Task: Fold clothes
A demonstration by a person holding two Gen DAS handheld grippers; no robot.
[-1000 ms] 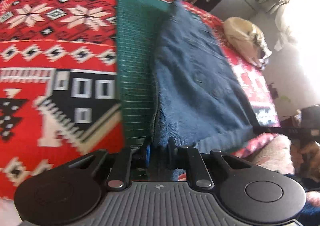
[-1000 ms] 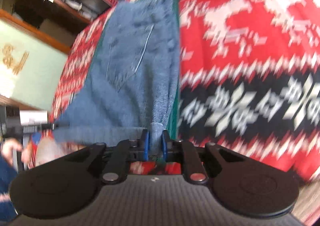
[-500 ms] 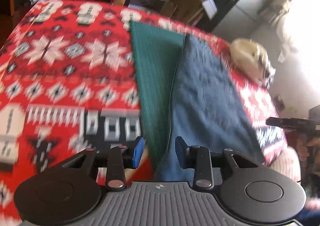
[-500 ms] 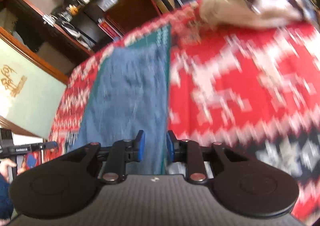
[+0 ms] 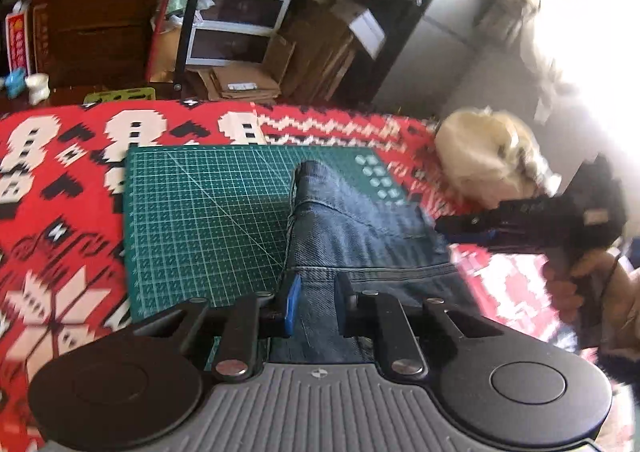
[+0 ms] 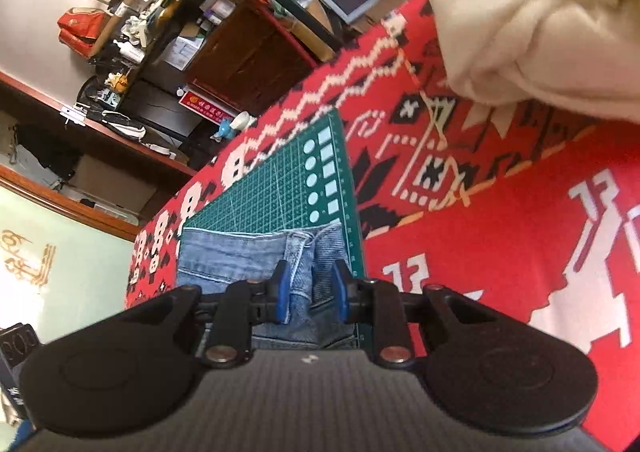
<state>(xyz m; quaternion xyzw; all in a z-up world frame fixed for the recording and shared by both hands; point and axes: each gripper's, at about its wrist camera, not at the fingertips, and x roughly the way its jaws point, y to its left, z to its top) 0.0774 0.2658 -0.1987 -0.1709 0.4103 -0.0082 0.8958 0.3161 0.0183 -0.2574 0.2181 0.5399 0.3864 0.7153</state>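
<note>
Both grippers are seen with their jaws apart and nothing clamped between them. Between the spread fingers of the left gripper (image 5: pixel 316 306) the folded denim garment (image 5: pixel 360 248) is seen lying flat, its stitched hem running across just ahead of the fingertips and its narrow end reaching further forward. To the left of that gripper, and ahead of it, the green cutting mat (image 5: pixel 208 220) is spread under the denim, and beyond the mat on every side the red patterned blanket (image 5: pixel 60 212) is laid out. Off to the right of the left gripper, the right gripper (image 5: pixel 520 220) is held in a hand (image 5: pixel 580 284) above the blanket, well apart from the denim's right edge. Further ahead on that side a cream-coloured bundle (image 5: pixel 480 164) is seen on the blanket.

From the right wrist view, the right gripper (image 6: pixel 310 294) is poised with a seamed edge of the denim garment (image 6: pixel 240 252) showing between its open blue pads (image 6: pixel 282 292); whether they are touching the cloth cannot be told. Ahead of it the cutting mat (image 6: pixel 280 188) is exposed, and to the right the blanket (image 6: pixel 480 232) stretches away. High on the right, the cream bundle (image 6: pixel 540 20) is seen close to the lens.
</note>
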